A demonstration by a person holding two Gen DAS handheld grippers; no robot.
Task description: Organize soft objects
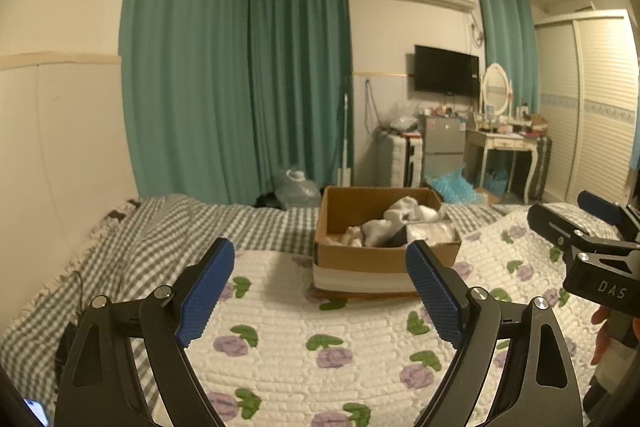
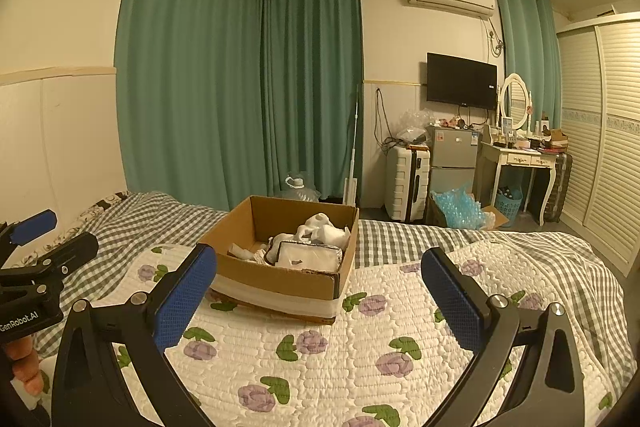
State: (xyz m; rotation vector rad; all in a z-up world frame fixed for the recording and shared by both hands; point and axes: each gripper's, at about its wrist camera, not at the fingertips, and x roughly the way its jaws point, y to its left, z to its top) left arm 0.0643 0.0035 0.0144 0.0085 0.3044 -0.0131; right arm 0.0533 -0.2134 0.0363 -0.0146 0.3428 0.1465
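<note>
Left gripper (image 1: 320, 291), my own, stands spread wide and empty above the flowered quilt (image 1: 320, 347); the cardboard box (image 1: 380, 259) of white soft items (image 1: 400, 223) sits just ahead between its fingertips, presumably kept central for collecting.

Right gripper (image 2: 320, 299) is likewise parted, holding nothing, box (image 2: 280, 279) ahead-left, soft items (image 2: 320, 231) inside.

Bed (image 2: 460, 239), checked sheet; floral quilt (image 2: 340, 351) on top; cardboard box (image 2: 280, 279) on quilt.
</note>
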